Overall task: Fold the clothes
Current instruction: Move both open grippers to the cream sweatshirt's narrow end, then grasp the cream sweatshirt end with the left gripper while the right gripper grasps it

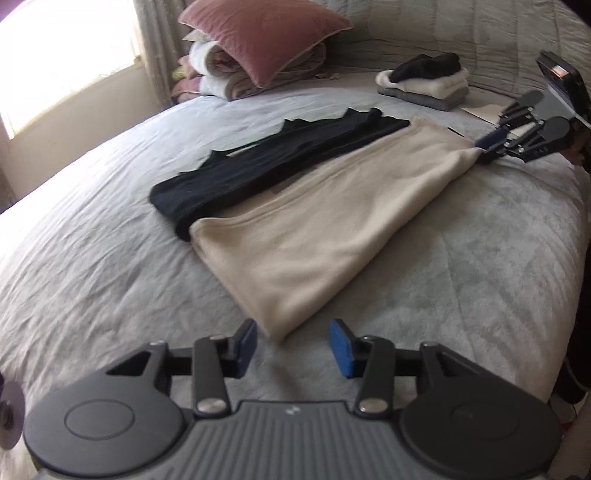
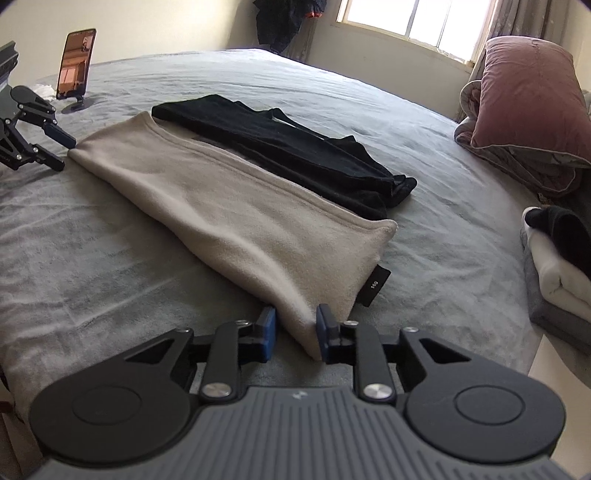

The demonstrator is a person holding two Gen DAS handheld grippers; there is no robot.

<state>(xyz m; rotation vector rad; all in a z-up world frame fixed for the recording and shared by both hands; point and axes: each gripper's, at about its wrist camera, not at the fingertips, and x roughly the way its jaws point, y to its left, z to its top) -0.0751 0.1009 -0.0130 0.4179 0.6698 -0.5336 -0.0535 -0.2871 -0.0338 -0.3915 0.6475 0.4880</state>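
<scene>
A beige fleece garment (image 1: 314, 218) lies folded lengthwise on the grey bed, with a black garment (image 1: 266, 166) beside it on its far side. My left gripper (image 1: 293, 347) is open, its pads just short of the beige garment's near corner. My right gripper (image 2: 295, 332) has its jaws around the opposite corner of the beige garment (image 2: 229, 206) with a gap still showing, so it reads as open. It shows in the left wrist view (image 1: 489, 147) at the cloth's far end. The left gripper shows in the right wrist view (image 2: 59, 151), open, beside the other end.
A stack of folded clothes (image 1: 424, 81) sits at the head of the bed near a pink pillow on quilts (image 1: 258, 40). A phone on a stand (image 2: 75, 66) stands on the bed. A window (image 2: 413, 18) is behind.
</scene>
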